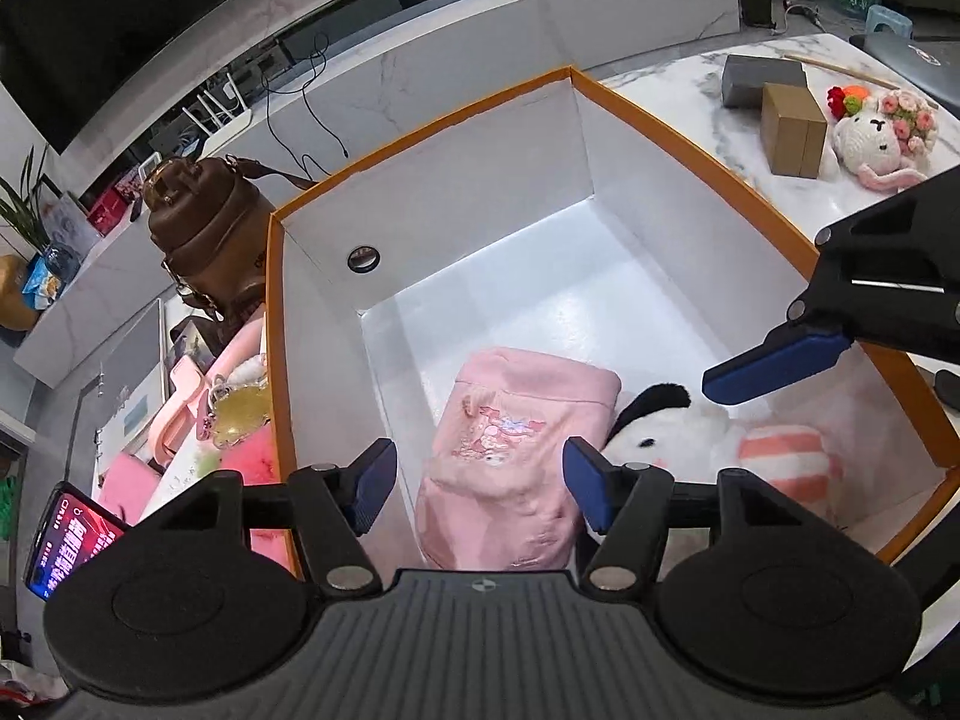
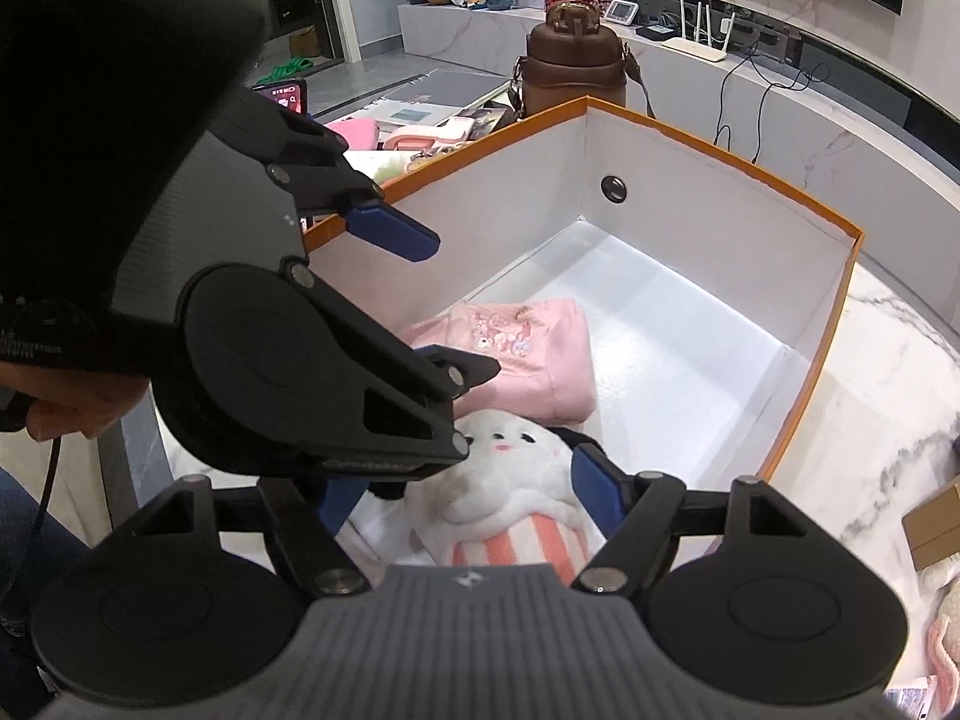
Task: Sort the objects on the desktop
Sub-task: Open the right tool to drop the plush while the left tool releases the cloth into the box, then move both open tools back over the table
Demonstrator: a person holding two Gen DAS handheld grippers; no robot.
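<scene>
A large orange-edged box with white inner walls stands on the marble table. On its floor lie a pink embroidered pouch and, beside it, a white plush toy with black ears and a pink striped body. My left gripper hangs open just above the pouch, its pads apart from it. My right gripper is open over the plush, which lies between its blue fingers; the left finger is partly hidden behind the left gripper. One right finger shows above the plush.
A brown bottle bag stands behind the box. Pink items and a lit phone lie to its left. A cardboard carton, a grey block and a crocheted bunny sit on the marble table.
</scene>
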